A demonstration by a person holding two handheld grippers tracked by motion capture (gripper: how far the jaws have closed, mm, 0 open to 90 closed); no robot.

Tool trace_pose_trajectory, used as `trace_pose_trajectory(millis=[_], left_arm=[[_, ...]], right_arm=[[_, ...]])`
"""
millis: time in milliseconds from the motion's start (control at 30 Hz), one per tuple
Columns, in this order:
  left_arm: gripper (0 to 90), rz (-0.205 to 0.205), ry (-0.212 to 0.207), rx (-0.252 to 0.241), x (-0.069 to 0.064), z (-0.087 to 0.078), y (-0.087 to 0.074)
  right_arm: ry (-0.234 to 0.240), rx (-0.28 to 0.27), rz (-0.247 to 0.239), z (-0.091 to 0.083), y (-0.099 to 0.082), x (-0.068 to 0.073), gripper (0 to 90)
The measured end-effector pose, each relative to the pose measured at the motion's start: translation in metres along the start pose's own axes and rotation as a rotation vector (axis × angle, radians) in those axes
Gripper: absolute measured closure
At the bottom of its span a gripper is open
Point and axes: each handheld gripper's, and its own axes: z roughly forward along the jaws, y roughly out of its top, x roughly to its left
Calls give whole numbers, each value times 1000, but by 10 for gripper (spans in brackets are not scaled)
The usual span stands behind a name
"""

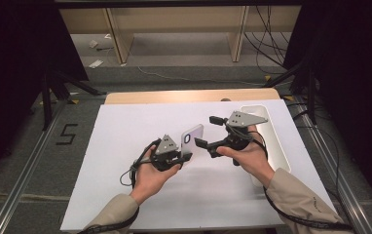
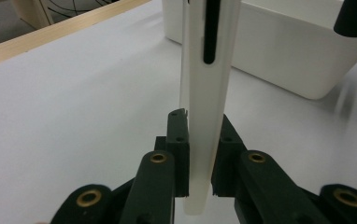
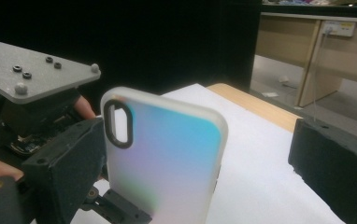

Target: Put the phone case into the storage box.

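A frosted white phone case (image 1: 192,136) with an iridescent back and a black-rimmed oval camera cut-out stands upright above the white mat. My left gripper (image 1: 185,157) is shut on its lower end; in the left gripper view the two pads clamp the case's (image 2: 207,93) thin edge at the left gripper (image 2: 201,127). My right gripper (image 1: 207,130) is just right of the case with its jaws spread wide. In the right gripper view the case (image 3: 167,154) stands between the jaws of the right gripper (image 3: 190,140). The right jaw is well clear of it and the left jaw sits close beside its edge.
A white sheet (image 1: 125,146) covers the wooden table (image 1: 174,96). A long white bin (image 1: 277,146) lies along the sheet's right side, behind the case in the left gripper view as the bin (image 2: 284,51). Cables trail from both grippers.
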Motion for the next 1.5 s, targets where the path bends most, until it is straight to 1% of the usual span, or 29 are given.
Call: trace_pose_trajectory(millis=[33, 167, 200, 467, 500, 533, 767, 800, 1000, 1500], left_arm=[[803, 0, 0, 0, 0, 0, 0], [803, -25, 15, 3, 0, 2, 1], [803, -27, 19, 4, 0, 2, 1], [803, -36, 26, 11, -3, 8, 4], [803, -31, 26, 19, -3, 9, 5], [803, -33, 26, 15, -4, 10, 5], [803, -28, 27, 22, -7, 15, 7], [803, -25, 28, 25, -7, 15, 7], [803, -23, 28, 26, -10, 18, 8], [803, -16, 25, 14, -16, 24, 12]], right_arm=[[0, 0, 0, 0, 0, 0, 50], [-29, -1, 7, 2, -3, 2, 43], [-40, -4, 8, 3, -4, 4, 41], [-62, -13, 30, 4, -7, 5, 38], [-64, -15, 34, 4, -7, 5, 38], [-72, -15, 33, 5, -7, 6, 34], [-85, -19, 35, 7, -9, 9, 29], [-94, -20, 33, 8, -10, 9, 27], [-113, -27, 40, 10, -11, 10, 28], [-132, -30, 65, 13, -14, 12, 43]])
